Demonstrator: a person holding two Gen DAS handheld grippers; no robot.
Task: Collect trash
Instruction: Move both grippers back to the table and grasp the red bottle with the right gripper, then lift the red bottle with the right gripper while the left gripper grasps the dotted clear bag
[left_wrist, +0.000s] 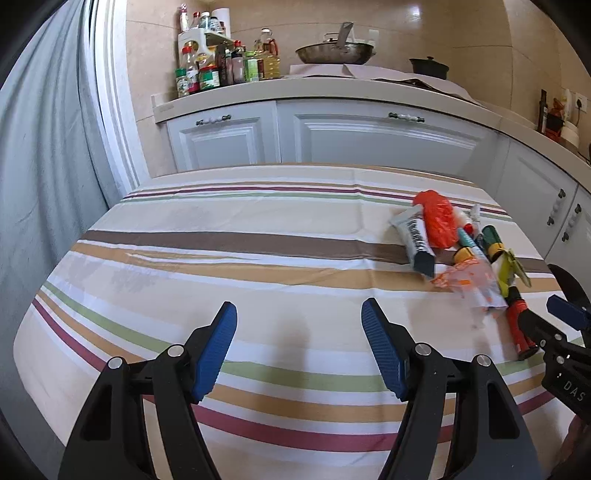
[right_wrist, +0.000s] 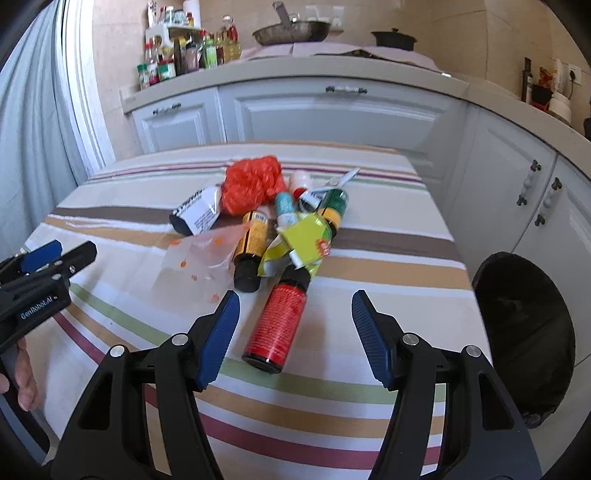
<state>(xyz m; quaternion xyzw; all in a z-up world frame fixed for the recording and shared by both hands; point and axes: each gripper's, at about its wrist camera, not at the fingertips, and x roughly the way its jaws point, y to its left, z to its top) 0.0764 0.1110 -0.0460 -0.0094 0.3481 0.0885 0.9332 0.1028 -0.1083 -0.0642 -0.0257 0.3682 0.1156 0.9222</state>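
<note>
A pile of trash lies on the striped tablecloth (right_wrist: 369, 266): a red can (right_wrist: 279, 325) on its side, a yellow can (right_wrist: 251, 243), a green can (right_wrist: 334, 208), a crumpled yellow-green wrapper (right_wrist: 301, 242), an orange plastic bag (right_wrist: 251, 184), a clear wrapper (right_wrist: 195, 258) and a grey pouch (right_wrist: 197, 214). My right gripper (right_wrist: 295, 314) is open, its jaws either side of the red can's near end. My left gripper (left_wrist: 299, 321) is open and empty over bare cloth, left of the pile (left_wrist: 458, 243). The right gripper shows at that view's right edge (left_wrist: 554, 325).
A black trash bin (right_wrist: 524, 332) stands right of the table, below its edge. White kitchen cabinets (right_wrist: 332, 118) run behind, with bottles (right_wrist: 184, 55), a wok (right_wrist: 291, 31) and a pot on the counter. A curtain (left_wrist: 44, 166) hangs at the left.
</note>
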